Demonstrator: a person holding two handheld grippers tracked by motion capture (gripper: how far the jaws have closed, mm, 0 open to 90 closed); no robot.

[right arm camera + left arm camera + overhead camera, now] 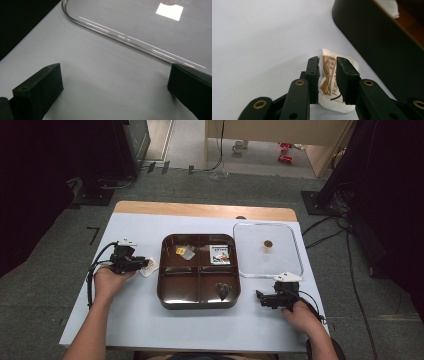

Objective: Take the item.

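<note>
From above, the high view takes in a pale blue-grey table [135, 320] with a strip of bare wood along its far edge, standing on grey carpet; dark equipment and stands flank the room at both sides, cables trail across the floor at the right, and a lighter doorway area lies beyond. At the table's middle sits a dark brown four-compartment tray [199, 270], with small packets in its two far compartments and a dark heart-shaped piece in the near right one. Just right of it lies a clear lid [268, 250] with a small brown knob. The left gripper [142, 264] rests at the tray's left side, over a small white sachet [149, 267] lying on the table just beside the tray. The right gripper [260, 296] sits low on the table near the lid's near corner. Along the left gripper view, the sachet [329, 75], white with brown print, lies flat on the table surface between the two black jaws, which stand slightly apart around it without pressing, close beside the tray's dark wall [382, 42]. Along the right gripper view, the jaws stand wide apart and empty over bare table, the lid's curved rim [120, 37] running just ahead.
</note>
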